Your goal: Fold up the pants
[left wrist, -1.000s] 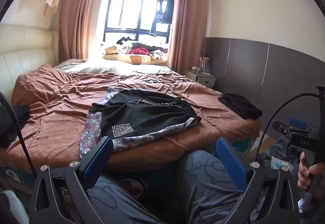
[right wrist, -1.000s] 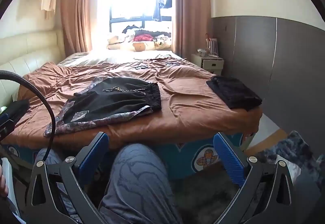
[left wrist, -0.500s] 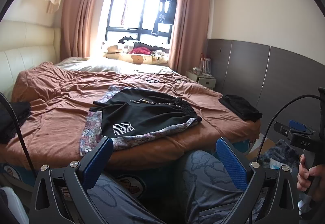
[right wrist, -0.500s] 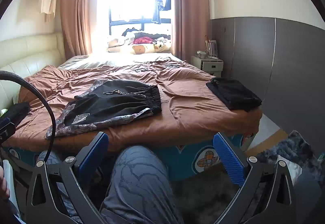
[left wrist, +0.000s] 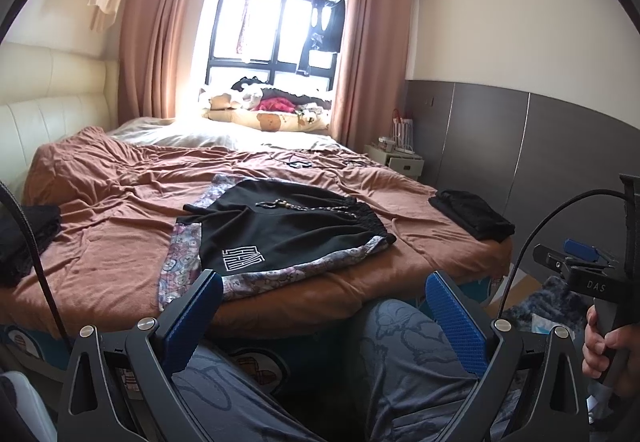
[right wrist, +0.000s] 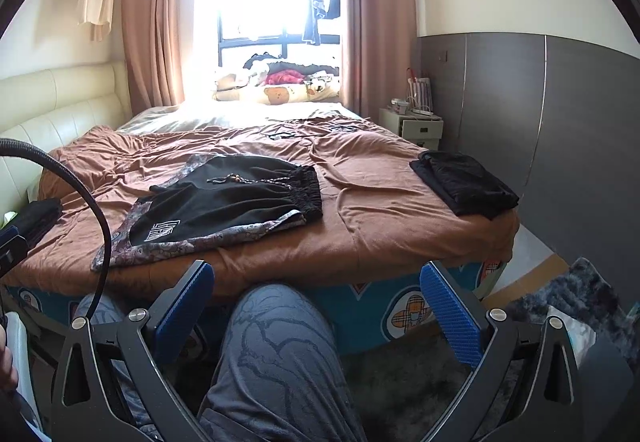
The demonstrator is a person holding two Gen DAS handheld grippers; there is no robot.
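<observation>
On the bed (left wrist: 120, 242) the pants (left wrist: 280, 234) lie unfolded, both claws wide and empty, needing a reach to grip an edge.

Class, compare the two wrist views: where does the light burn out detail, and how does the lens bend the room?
Right wrist view: the window is blown out to white, the panes barely readable, with glare spilling onto the pale bedding. Left wrist view: the window keeps its frame and hanging clothes. Both views: fisheye curves the wall panels and leaves dark corners.
</observation>
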